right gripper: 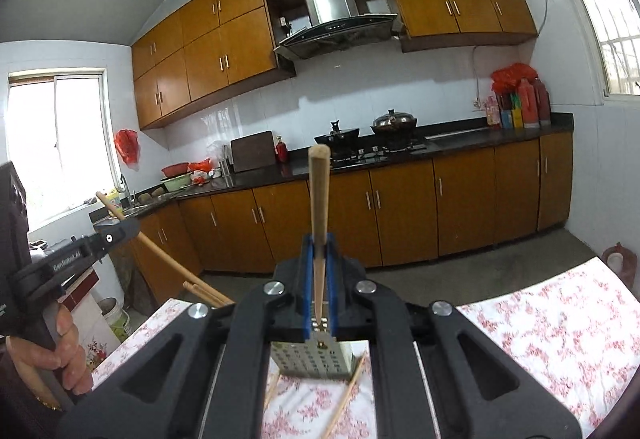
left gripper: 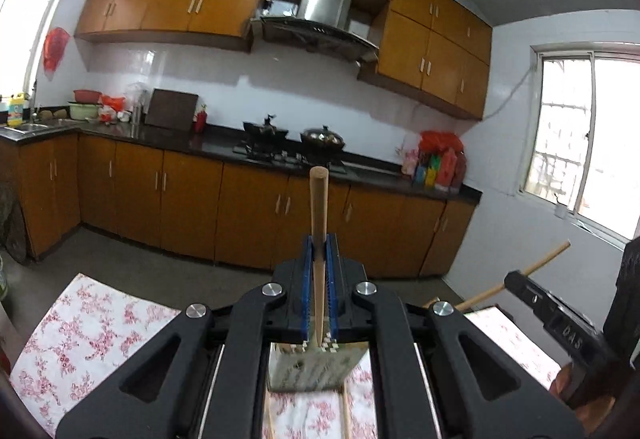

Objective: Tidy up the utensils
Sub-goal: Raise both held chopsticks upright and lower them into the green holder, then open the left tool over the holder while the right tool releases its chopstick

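While both held aloft over floral worktop (right gripper: 560, 323): left gripper (left gripper: 320, 251) clamped on wooden stick (left gripper: 319, 207); right gripper (right gripper: 319, 251) clamped on second stick (right gripper: 319, 191); perforated holder (right gripper: 316, 361) below, loose chopsticks (right gripper: 344, 399) beside. Risks: narrow grip twisting, stick slipping, missing holder

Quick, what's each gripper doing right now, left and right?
Left gripper: closed on a wooden chopstick.
Right gripper: closed on another wooden chopstick.
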Demonstrator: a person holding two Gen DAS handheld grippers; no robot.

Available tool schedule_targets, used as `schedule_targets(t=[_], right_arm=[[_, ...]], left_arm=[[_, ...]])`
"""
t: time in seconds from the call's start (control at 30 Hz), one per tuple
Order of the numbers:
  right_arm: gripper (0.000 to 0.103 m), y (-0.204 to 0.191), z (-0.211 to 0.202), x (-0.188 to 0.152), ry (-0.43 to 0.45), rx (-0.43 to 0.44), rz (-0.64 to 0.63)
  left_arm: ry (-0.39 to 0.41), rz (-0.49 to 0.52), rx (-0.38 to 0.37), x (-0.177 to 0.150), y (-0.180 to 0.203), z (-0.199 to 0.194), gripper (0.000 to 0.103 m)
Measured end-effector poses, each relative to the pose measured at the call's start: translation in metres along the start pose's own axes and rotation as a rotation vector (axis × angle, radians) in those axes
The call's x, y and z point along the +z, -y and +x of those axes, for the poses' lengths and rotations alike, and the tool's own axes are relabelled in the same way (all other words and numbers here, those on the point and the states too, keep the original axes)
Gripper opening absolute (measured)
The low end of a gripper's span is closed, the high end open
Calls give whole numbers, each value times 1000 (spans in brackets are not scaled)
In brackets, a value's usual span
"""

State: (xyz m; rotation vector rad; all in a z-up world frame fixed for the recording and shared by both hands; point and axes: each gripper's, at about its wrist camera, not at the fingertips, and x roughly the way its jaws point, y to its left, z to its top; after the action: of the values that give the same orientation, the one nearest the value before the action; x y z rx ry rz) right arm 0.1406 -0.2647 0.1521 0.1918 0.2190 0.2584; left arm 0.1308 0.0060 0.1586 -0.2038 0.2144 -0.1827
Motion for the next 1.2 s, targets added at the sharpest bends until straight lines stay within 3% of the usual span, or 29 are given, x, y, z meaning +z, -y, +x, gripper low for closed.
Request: schedule_targets(t=[0.17,0.43,1.0,1.1,1.2], right_arm=[[7,0,41,-6,-47,0,4],[7,-3,88,-26,-148,-7,-7],[8,2,112,-42,-192,-39,15],[10,2,108,-41,-177,-61,4],[20,2,98,-40,-155,-81,-7]], left_arm=[[3,10,38,-9,0,23,7],[-78,-18,55,-25,-5,57,7],[-114,-18,50,-36,-8,64,7],[-123,-19,55,-36,-9,64,7],[-123,-30,51,-35,-11,60,10]])
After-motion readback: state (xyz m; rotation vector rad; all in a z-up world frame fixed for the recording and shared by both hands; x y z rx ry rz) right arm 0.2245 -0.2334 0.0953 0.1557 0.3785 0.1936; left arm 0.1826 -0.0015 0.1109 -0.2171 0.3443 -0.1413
